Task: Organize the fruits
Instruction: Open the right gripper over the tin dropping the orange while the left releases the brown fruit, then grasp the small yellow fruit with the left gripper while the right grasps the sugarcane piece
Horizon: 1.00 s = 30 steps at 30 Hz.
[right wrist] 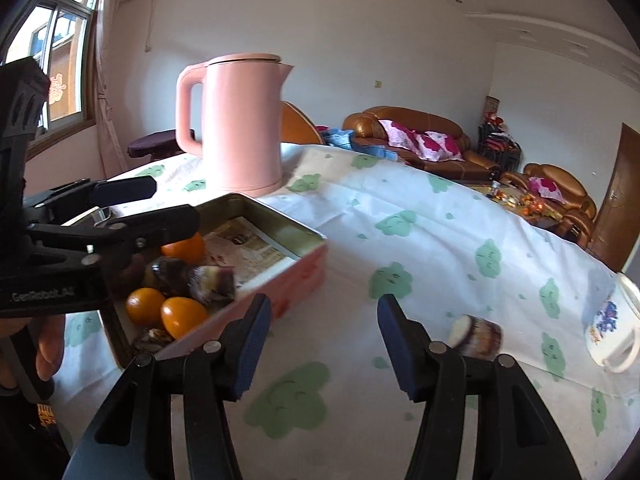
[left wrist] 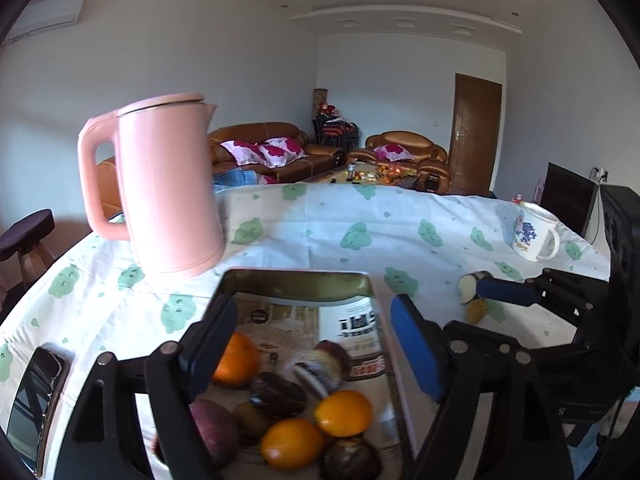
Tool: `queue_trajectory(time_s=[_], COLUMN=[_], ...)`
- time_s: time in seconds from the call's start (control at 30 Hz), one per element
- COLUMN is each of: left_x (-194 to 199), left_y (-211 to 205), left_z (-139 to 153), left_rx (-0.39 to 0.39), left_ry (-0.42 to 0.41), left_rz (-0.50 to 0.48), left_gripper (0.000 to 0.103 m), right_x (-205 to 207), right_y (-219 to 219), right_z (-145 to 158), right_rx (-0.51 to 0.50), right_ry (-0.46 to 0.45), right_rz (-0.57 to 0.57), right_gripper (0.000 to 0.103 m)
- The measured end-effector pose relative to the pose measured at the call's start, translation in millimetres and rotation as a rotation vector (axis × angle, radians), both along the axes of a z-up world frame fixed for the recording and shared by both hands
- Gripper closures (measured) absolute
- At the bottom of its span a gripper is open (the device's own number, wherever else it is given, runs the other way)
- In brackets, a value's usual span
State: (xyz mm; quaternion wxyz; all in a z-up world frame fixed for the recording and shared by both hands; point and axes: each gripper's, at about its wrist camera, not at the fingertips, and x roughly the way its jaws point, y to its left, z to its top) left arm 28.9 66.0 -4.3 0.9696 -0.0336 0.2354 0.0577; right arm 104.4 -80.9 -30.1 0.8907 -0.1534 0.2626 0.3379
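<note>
- A phone (left wrist: 38, 396) lies flat at the far left of the counter (right wrist: 440, 232), which is spread with a white cloth printed with green shapes.
- A pink kettle (left wrist: 168, 188) stands upright just behind the tin, handle to the left and spout to the right.
- The open tin (right wrist: 280, 220) is lined with printed paper and holds the gathered fruit: three oranges (left wrist: 344, 413), a purple-skinned piece (left wrist: 212, 428) at the near left corner, and several dark cut pieces, among them a blurred one (left wrist: 320, 362) near the middle.
- The left gripper (left wrist: 312, 344) hovers right over the tin with its jaws spread wide and nothing between them; my read is that it has nothing to do until another piece arrives.
- The right gripper (right wrist: 324, 344) is low over the cloth, between the tin and the loose piece, jaws released and empty.
- The loose cut piece (right wrist: 476, 336) lies on its side on the cloth, just right of the right jaw, well apart from the tin. Its long axis runs roughly left to right in the right wrist view, pale cut face toward the tin, dark skin toward the mug.
- A smaller yellowish piece (left wrist: 476, 311) lies just beside it, seen only in the left wrist view.
- Step in hand, as I judge it: collecting the last strays. The next move calls for shifting the right gripper rightward, straddling the piece across its short width, then clenching.
- A white mug (right wrist: 612, 332) with a blue pattern stands at the far right.
</note>
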Motion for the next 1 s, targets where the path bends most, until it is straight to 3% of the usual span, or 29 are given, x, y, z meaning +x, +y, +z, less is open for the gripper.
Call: queue_trajectory(time_s=[0.17, 0.27, 0.5, 0.57, 0.7, 0.9, 1.0], left_x=[25.5, 47.9, 92.7, 103.9, 121.5, 139.6, 136.4], left_y=[-49.6, -73.9, -123.2, -132.0, -143.0, -139.8, -136.8], left_z=[4.1, 0.3, -20.3, -29.4, -46.2, -66.8, -64.6], left_rx=[0.000, 0.000, 0.010, 0.006, -0.004, -0.064, -0.077], left_ry=[0.049, 0.099, 0.214, 0.254, 0.316, 0.409, 0.392], left_rz=[-0.139, -0.182, -0.258, -0.266, -0.294, -0.330, -0.346], left_gripper=[0.021, 0.021, 0.023, 0.031, 0.036, 0.074, 0.075], right_x=[24.0, 35.4, 53.1, 55.4, 58.2, 65.1, 66.9], right_y=[-57.9, -88.6, -127.7, -132.3, -136.1, -139.0, -134.1], right_z=[7.8, 7.3, 7.9, 8.9, 9.9, 9.4, 9.1], right_rx=[0.025, 0.059, 0.100, 0.111, 0.114, 0.132, 0.126], right_ry=[0.011, 0.021, 0.055, 0.052, 0.057, 0.079, 0.090], right_rz=[-0.169, -0.263, -0.370, -0.390, -0.398, -0.417, -0.409], right_gripper=[0.044, 0.037, 0.034, 0.031, 0.031, 0.031, 0.031])
